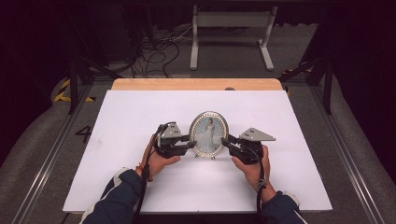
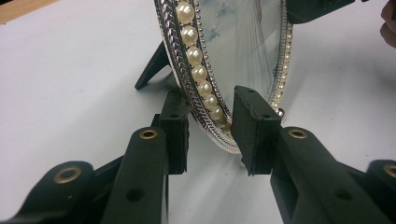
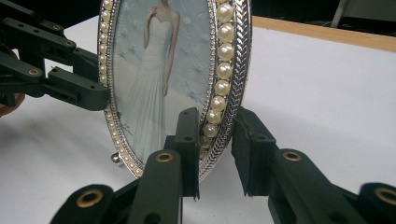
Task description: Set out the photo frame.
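An oval picture frame (image 1: 208, 134) stands upright near the middle of the white bench (image 1: 140, 116), a little to the near side. Its rim is silver with a row of pearls, and the photo inside shows a person in a long white dress. Behind the frame a dark support leg (image 2: 152, 67) rests on the bench.

The left tool (image 1: 190, 144) comes from the left and has its two pads on both sides of the frame's lower left rim. In the left gripper view the pads (image 2: 254, 128) are very close to the rim, one at the front and one at the back, but I cannot tell if they really press on it.

The right tool (image 1: 226, 141) comes from the right in the same way. In the right gripper view one pad (image 3: 189, 140) lies against the front of the pearl rim, and the other pad stands just beside the back edge with a thin gap. Both tools have a narrow opening around the rim.
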Available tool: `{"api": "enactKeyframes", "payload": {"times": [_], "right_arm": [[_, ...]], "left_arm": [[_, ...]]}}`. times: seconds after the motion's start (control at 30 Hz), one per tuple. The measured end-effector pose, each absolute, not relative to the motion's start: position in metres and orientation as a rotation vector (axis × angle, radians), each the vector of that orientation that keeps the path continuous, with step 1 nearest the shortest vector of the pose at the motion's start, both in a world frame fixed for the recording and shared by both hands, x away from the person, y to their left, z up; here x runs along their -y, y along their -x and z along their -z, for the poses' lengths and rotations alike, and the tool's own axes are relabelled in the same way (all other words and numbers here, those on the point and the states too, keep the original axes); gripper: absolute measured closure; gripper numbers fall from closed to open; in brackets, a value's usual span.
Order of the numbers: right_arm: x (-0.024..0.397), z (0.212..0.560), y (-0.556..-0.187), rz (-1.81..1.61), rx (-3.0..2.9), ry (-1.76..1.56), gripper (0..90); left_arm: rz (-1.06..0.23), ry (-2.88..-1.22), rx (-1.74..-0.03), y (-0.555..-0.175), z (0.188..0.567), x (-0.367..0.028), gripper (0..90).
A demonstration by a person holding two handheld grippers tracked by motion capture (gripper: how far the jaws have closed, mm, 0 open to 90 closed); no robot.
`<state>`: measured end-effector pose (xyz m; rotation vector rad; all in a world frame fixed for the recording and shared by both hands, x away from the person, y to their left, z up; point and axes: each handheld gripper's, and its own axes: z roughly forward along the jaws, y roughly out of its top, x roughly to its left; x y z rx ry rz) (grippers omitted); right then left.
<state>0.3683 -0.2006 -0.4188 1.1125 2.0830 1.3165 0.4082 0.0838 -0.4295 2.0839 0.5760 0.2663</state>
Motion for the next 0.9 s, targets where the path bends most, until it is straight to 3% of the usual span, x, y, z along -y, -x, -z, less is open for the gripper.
{"api": "enactKeyframes", "payload": {"times": [0.9], "right_arm": [[0.1934, 0.4217, -0.3693, -1.293, -2.122, -1.076, 67.2]], "left_arm": [[-0.264, -2.084, -0.575, -0.4017, 0.432, -0.0894, 68.4]]}}
